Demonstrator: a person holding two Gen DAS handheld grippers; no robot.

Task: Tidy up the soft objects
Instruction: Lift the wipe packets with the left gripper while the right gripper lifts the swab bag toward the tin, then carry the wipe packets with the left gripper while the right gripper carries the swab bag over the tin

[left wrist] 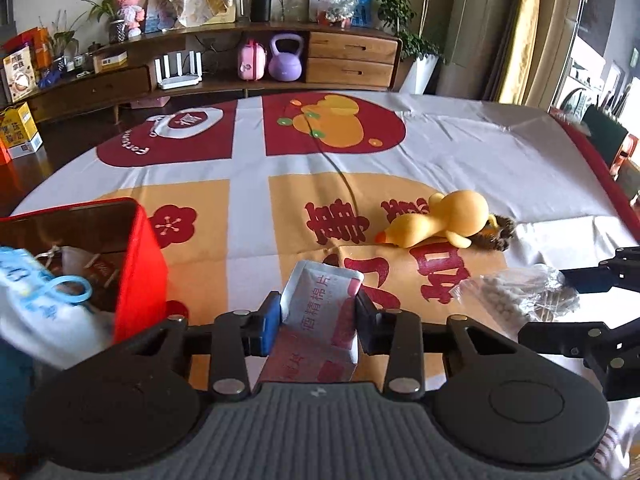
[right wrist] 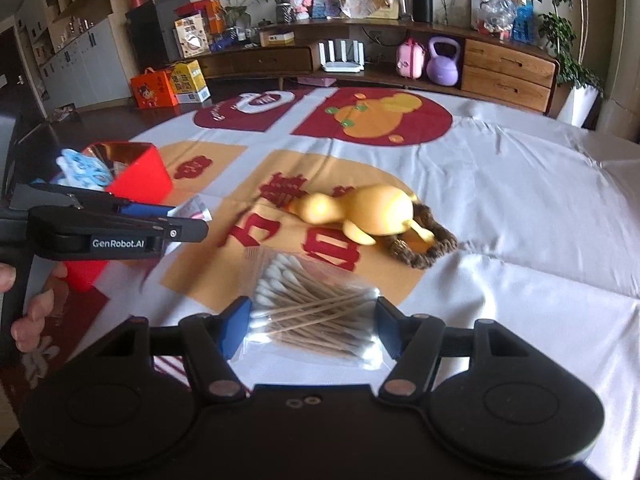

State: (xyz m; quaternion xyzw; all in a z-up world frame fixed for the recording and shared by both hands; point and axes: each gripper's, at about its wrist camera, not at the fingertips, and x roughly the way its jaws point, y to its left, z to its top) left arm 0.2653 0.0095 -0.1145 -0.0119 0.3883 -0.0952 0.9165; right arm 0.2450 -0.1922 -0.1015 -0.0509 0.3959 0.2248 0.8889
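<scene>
While both units hang over the counter (right wrist: 520,208) with its printed red-and-orange cloth, here's the layout, all referenced to the red box (left wrist: 138,264).

- Red box: sits at the counter's left edge, open top, already holding a white-and-blue soft pack (left wrist: 36,304) and other bits I can't make out.
- Yellow duck toy (left wrist: 444,220): lying on its side on the cloth, well to the right of the red box, resting against a brown woven ring (left wrist: 498,232).
- Bag of cotton swabs (right wrist: 316,316): right of the red box and nearer the camera than the duck. Right hand-held gripper (right wrist: 314,328) has a pad on each side of it; jaws wide, bag looks touched at both edges, can't confirm it's off the cloth.
- Alcohol pad sachet (left wrist: 320,308): just right of the red box, pinched between the left hand-held gripper (left wrist: 318,320) pads, standing tilted above the cloth.
</scene>
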